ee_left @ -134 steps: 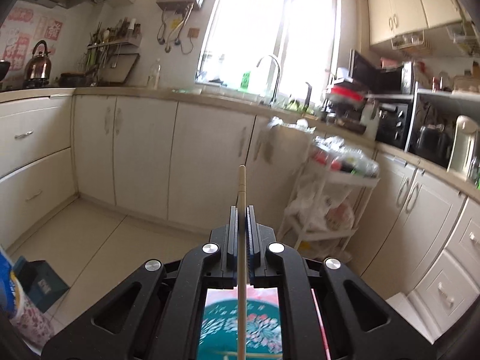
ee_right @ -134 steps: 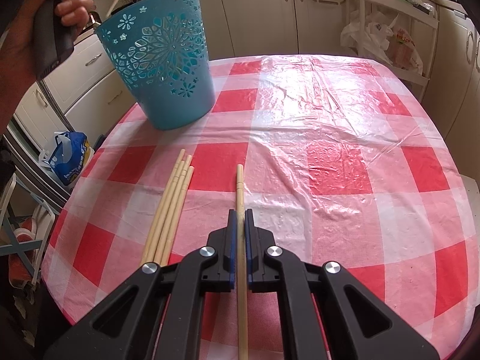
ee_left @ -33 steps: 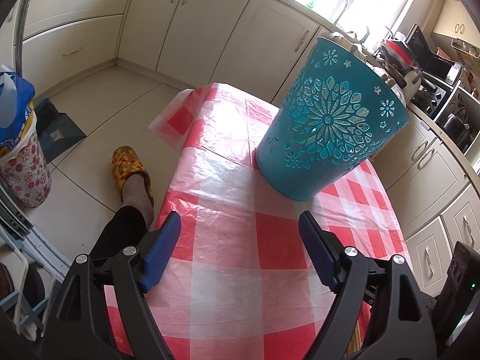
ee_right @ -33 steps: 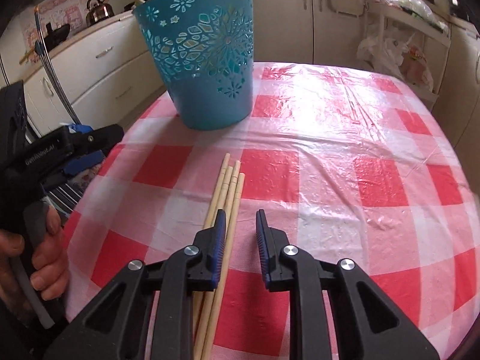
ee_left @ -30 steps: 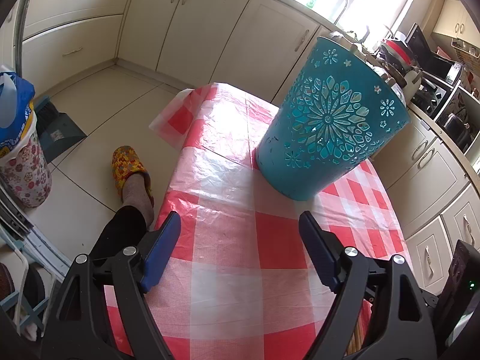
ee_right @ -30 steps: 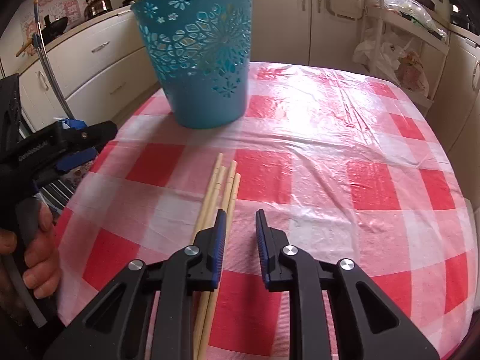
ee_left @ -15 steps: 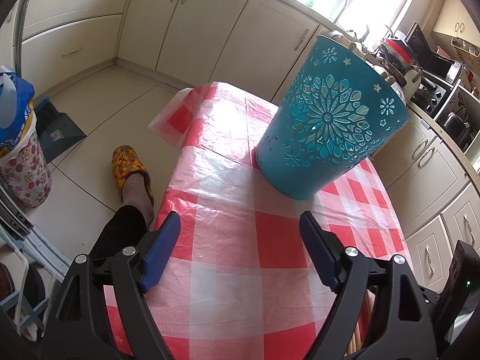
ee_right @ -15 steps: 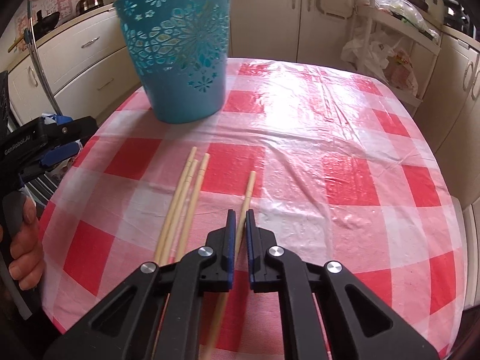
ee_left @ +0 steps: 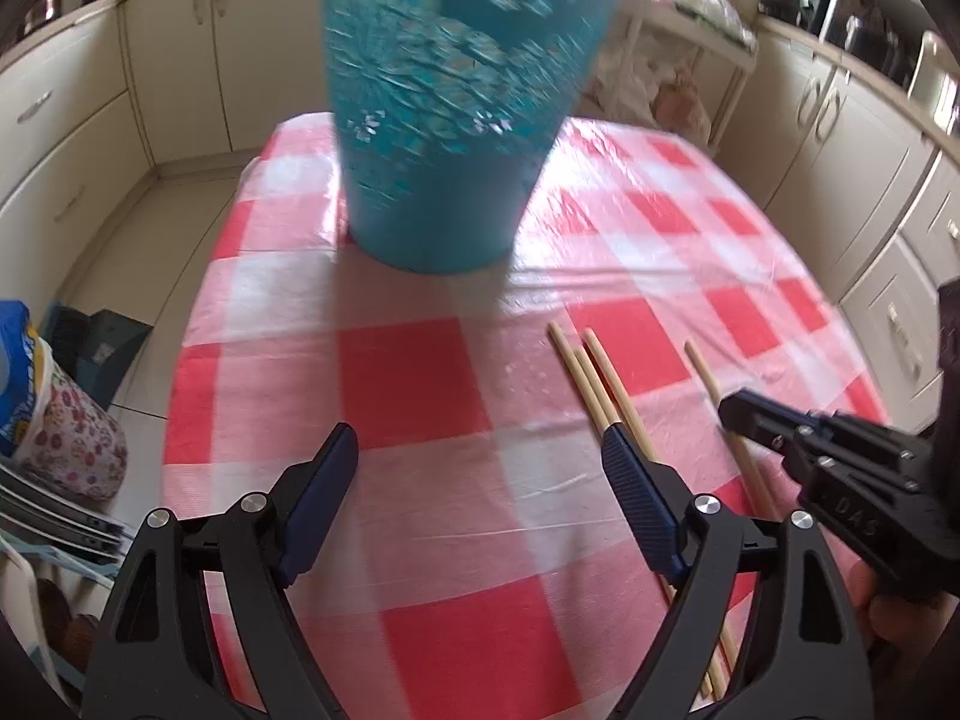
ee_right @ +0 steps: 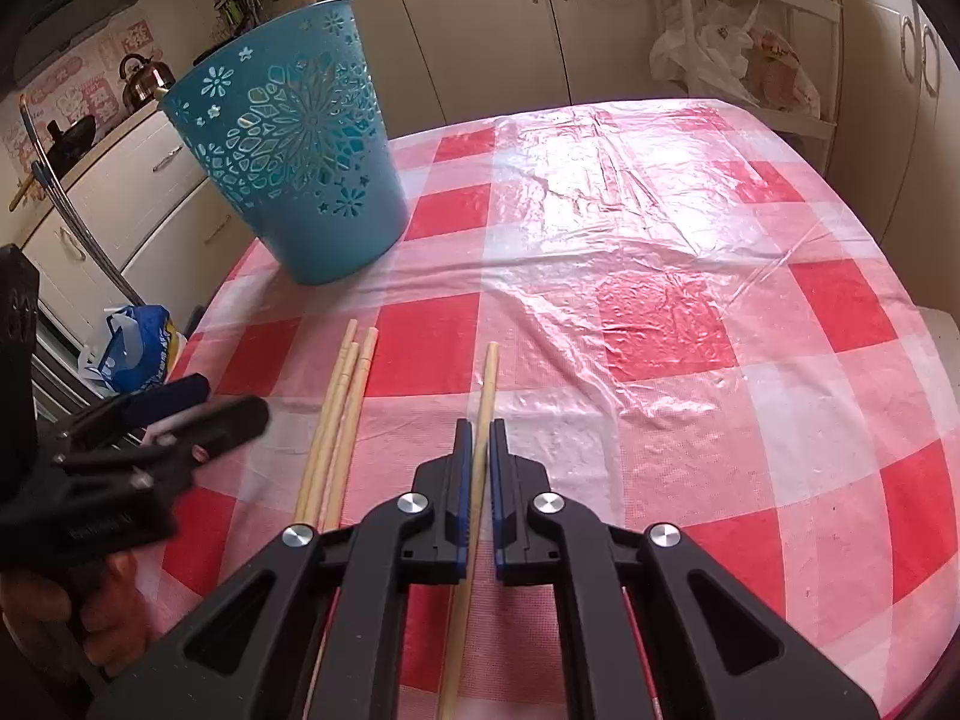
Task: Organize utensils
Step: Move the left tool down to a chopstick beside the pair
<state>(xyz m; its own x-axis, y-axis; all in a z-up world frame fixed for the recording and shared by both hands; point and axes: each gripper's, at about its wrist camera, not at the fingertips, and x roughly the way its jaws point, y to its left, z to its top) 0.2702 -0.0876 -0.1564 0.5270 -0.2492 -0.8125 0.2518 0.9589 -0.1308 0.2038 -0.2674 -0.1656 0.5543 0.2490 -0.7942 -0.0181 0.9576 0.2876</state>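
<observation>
We hold the right gripper (ee_right: 478,444) low over the checked cloth (ee_right: 660,324), jaws nearly together around one chopstick (ee_right: 487,387); a slim gap shows on the right side, so contact there is unclear. Three loose sticks (ee_right: 342,396) lie just left of it, touching one another. The right view shows the bucket (ee_right: 288,156) sharp, with stick ends poking above its rim; the left view shows the bucket (ee_left: 450,102) blurred, its rim cut off. The left gripper (ee_left: 480,468) is spread wide, empty, above the cloth (ee_left: 420,372). Only the left view shows the floor, a bag (ee_left: 54,420) and the right gripper (ee_left: 729,405) side-on.
</observation>
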